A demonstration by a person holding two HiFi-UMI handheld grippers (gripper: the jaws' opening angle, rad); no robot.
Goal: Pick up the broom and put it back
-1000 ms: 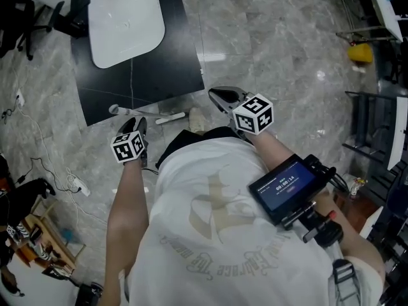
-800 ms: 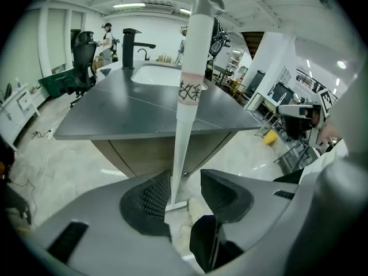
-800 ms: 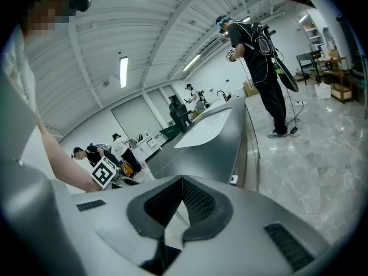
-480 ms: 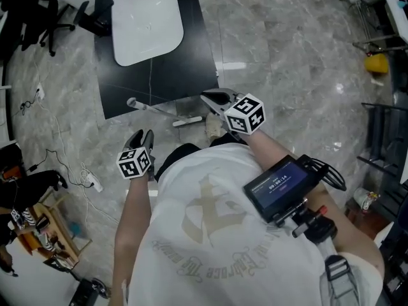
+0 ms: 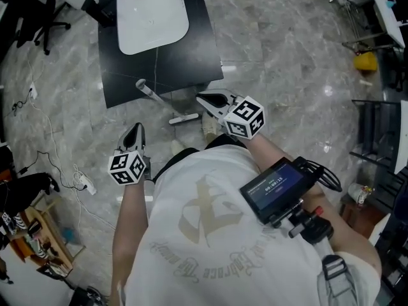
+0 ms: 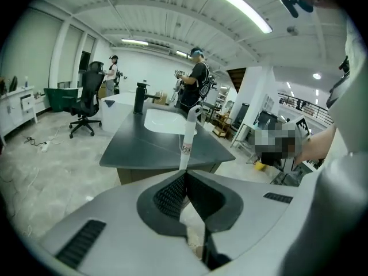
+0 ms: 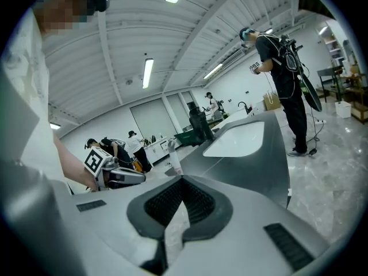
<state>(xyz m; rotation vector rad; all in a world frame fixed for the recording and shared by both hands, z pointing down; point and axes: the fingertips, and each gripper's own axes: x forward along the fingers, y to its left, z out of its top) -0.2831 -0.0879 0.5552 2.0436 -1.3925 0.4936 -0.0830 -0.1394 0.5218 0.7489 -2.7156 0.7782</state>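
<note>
The broom's white handle [image 5: 148, 90] slants over the floor by the corner of the black counter [image 5: 191, 50], with a short white bar [image 5: 183, 117] at its lower end. In the left gripper view the handle [image 6: 187, 137] rises just beyond my left gripper [image 6: 185, 174], which is shut on nothing. In the head view that gripper [image 5: 135, 129] hangs left of the broom, apart from it. My right gripper [image 5: 201, 97] is just right of the broom; its jaws [image 7: 181, 178] meet, empty, with the handle's top [image 7: 172, 161] beyond them.
A white basin [image 5: 153, 14] is set in the black counter. Cables and a power strip [image 5: 86, 185] lie on the floor at left. Metal racks and a yellow object [image 5: 364, 61] stand at right. An office chair [image 6: 86, 99] and people are farther back.
My left gripper's jaws stood apart and have now closed. Both grippers have risen, and the right one has shifted toward the broom. The broom lies where it did by the counter.
</note>
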